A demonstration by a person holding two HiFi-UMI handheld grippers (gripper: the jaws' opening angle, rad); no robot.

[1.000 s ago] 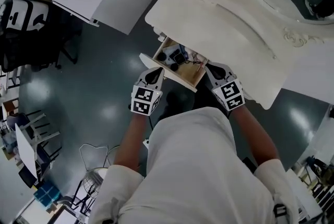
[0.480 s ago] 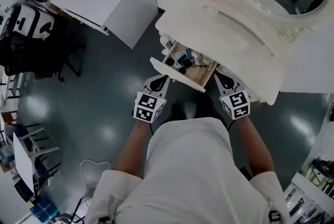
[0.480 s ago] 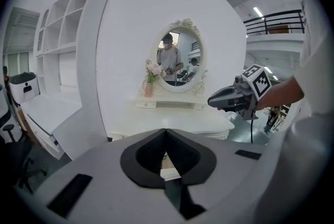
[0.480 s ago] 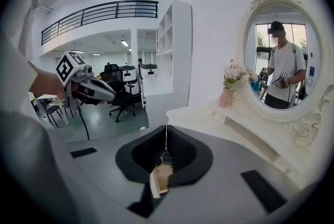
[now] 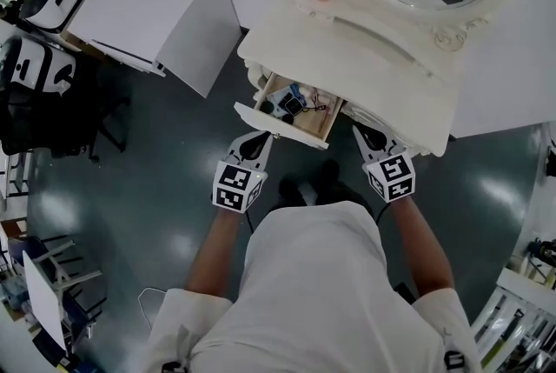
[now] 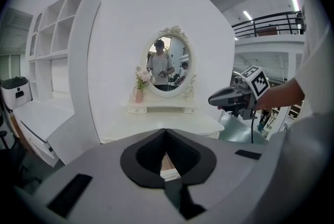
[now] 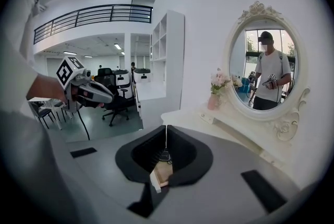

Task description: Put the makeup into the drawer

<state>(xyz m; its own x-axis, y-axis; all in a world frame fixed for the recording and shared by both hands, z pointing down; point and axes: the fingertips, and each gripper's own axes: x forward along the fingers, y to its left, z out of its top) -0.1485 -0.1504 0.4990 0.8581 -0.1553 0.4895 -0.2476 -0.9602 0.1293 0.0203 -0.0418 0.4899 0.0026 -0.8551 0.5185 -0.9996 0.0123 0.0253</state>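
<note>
Down below me, the white dressing table [image 5: 373,58] has its drawer [image 5: 282,128] pulled open. The left claw [image 5: 260,137] and right claw [image 5: 359,130] hang just in front of it, both pinched fully together, holding nothing. The makeup [image 5: 291,104] sits inside the drawer.

left claw [image 5: 259,139]: jaws together | right claw [image 5: 359,132]: jaws together | both tilted down, forearms extended forward

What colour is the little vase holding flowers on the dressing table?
Pale pink. The vase shows best in the right gripper view.
</note>
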